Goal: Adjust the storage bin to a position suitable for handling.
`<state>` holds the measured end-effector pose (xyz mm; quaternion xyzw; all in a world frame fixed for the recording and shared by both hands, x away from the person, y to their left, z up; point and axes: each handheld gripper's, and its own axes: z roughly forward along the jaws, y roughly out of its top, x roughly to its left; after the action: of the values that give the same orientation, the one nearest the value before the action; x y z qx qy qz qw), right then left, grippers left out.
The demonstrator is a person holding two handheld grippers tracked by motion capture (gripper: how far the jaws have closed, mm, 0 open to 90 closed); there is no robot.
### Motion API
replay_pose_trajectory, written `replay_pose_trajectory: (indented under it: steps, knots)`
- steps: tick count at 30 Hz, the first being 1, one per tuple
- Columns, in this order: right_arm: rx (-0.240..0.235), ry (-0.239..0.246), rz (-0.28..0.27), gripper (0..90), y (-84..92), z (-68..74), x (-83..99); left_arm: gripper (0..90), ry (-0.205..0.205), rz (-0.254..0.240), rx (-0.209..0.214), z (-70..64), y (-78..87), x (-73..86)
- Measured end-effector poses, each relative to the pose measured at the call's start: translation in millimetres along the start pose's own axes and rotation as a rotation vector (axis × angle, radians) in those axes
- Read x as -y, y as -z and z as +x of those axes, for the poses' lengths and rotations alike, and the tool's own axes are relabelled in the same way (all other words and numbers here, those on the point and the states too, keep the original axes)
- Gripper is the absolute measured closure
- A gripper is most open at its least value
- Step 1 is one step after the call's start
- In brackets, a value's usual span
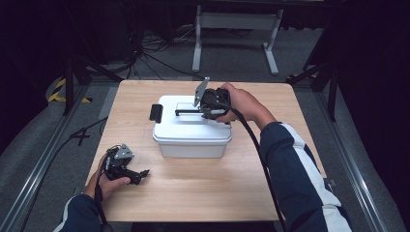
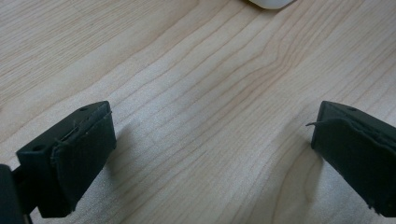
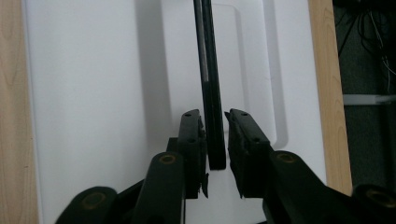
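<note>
Where the pale wood-grain worktop (image 1: 193, 193) meets your near left corner, your left hand (image 1: 113, 182) rests with the left gripper (image 1: 138, 175) low over the boards, its two blunt black rubber-faced jaws spread wide with only bare streaked grain between them. In the left gripper view the pads (image 2: 84, 161) look matte and slightly frayed at the edges.

Farther in, about the middle of the worktop and nearer its far edge, sits the white rectangular plastic box with rounded corners (image 1: 192, 137), smooth and faintly glossy, its long axis running left to right across the worktop. A black latch tab (image 1: 155, 112) hangs at its left end.

On the lid lies the thin flat black carrying handle bar (image 1: 188, 112), a straight narrow strip set along the box's long axis. Your right gripper (image 1: 205, 111) reaches over from the box's right end, and in the right gripper view its jaws stand either side of the bar's near end (image 3: 215, 135): the left jaw seems to touch it, the right shows a sliver of gap, so I cannot tell whether it is clamped.
</note>
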<state>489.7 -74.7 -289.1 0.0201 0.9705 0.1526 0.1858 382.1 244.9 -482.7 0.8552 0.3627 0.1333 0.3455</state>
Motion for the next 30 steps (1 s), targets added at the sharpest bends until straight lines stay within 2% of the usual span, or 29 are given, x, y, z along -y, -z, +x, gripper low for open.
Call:
replay_pose_trajectory:
  steps: [4,11,20,30]
  knots:
    - [0.008,0.009,0.006,81.5,-3.8,0.6,-5.9,0.3,-0.001,-0.001,0.0,0.1,0.0,0.0]
    - [0.014,0.037,0.017,83.4,-2.6,1.7,-9.4,0.3,0.0,0.0,0.0,0.0,0.0,0.0]
    - [0.026,0.046,-0.024,83.5,6.4,0.2,-10.2,0.3,0.001,0.0,0.0,-0.1,0.0,0.0]
    - [0.044,0.025,-0.091,83.9,21.4,-3.4,-4.7,0.3,0.0,0.001,0.0,0.0,0.1,-0.1]
